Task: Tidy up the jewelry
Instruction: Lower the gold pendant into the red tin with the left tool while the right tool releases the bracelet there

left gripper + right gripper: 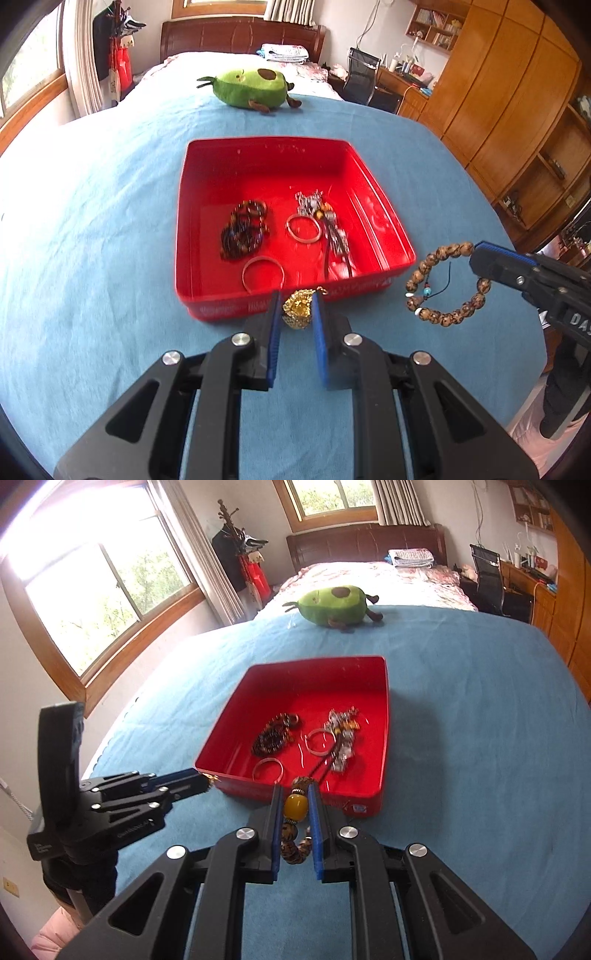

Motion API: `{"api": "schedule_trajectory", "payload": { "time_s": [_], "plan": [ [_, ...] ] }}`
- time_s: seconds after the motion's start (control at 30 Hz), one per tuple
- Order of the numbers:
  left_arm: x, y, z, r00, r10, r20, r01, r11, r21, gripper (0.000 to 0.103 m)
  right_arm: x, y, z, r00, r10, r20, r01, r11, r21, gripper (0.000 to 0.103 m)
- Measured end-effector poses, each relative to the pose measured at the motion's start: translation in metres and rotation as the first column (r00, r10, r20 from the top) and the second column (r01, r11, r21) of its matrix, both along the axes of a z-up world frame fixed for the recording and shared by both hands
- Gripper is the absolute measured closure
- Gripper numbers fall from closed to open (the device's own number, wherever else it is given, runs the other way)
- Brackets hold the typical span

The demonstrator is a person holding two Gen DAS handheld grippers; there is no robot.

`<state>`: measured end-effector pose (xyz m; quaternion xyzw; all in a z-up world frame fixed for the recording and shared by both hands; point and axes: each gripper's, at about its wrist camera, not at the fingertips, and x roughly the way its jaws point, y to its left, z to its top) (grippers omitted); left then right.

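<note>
A red tray (207, 206) (384, 716) sits on the blue bedspread and holds dark bead bracelets (242, 232) (273, 734), two metal bangles (303, 229) (267, 770) and a silver chain piece (332, 229) (343, 734). My left gripper (297, 308) is shut on a gold jewelry piece (297, 308) just in front of the tray's near wall; it also shows in the right wrist view (207, 784). My right gripper (295, 808) is shut on a brown bead bracelet (443, 284) (295, 806) with an amber bead, held right of the tray's near corner.
A green avocado plush (251, 88) (336, 603) lies beyond the tray. Wooden wardrobes (517, 110) and a desk stand at the right, windows (103, 590) at the left. The blue bedspread (92, 258) extends around the tray.
</note>
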<state>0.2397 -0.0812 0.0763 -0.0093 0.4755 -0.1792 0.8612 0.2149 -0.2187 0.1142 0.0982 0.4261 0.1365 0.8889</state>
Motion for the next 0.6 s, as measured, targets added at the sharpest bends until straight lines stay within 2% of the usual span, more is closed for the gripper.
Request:
{"api": "schedule_trajectory", "payload": {
  "time_s": [0.2,0.6],
  "plan": [
    [0.035,-0.006,-0.002,1.000,0.017,-0.014,-0.017,1.000,-0.002,0.088,0.043,0.005,0.004,1.000,-0.002,-0.003,0.002,1.000,0.009,0.090],
    [0.121,-0.016,-0.032,0.996,0.064,-0.068,-0.063,0.998,0.028,0.088,0.140,0.006,-0.040,0.996,-0.024,-0.088,0.028,0.999,0.039,0.090]
  ]
}}
